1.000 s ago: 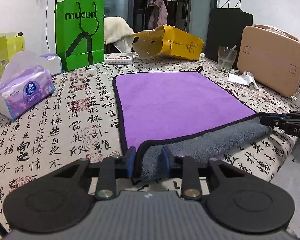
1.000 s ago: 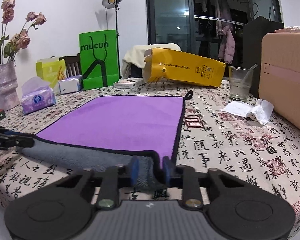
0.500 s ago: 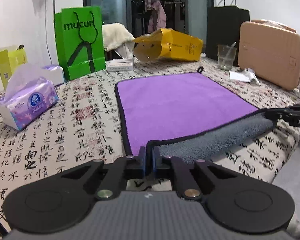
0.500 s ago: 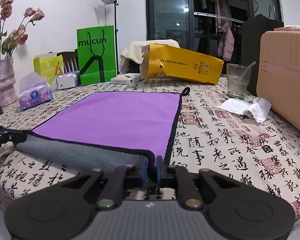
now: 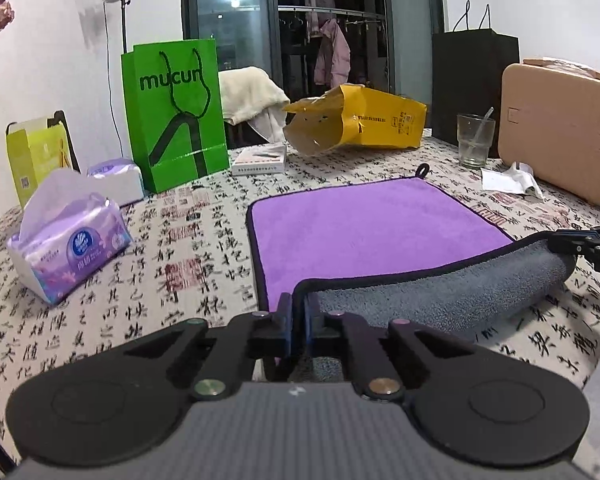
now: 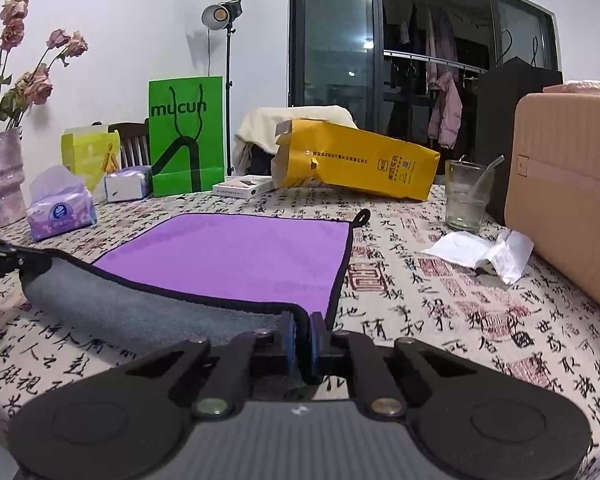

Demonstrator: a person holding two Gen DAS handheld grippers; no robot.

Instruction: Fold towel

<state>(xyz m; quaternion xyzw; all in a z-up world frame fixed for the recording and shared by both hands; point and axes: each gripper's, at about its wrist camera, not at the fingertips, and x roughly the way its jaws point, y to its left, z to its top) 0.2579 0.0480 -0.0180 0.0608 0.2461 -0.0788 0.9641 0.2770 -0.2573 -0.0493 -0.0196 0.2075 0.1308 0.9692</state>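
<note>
A purple towel (image 5: pixel 372 224) with black trim and a grey underside lies on the table; it also shows in the right wrist view (image 6: pixel 236 256). Its near edge is lifted and curled back, showing the grey side (image 5: pixel 452 292). My left gripper (image 5: pixel 298 312) is shut on the near left corner. My right gripper (image 6: pixel 302 330) is shut on the near right corner. Each gripper shows at the edge of the other's view, the right one (image 5: pixel 588 240) and the left one (image 6: pixel 4 260). The towel's hanging loop (image 6: pixel 362 216) is at the far right corner.
On the calligraphy-print tablecloth (image 5: pixel 180 264) stand a tissue pack (image 5: pixel 68 240), a green paper bag (image 5: pixel 176 112), a yellow bag (image 5: pixel 360 120), a glass (image 6: pixel 466 196), crumpled paper (image 6: pixel 484 252), a tan case (image 6: pixel 568 192) and a vase of flowers (image 6: pixel 2 176).
Both grippers closed on the towel's near corners and rose, lifting the near edge so the grey underside curls up more.
</note>
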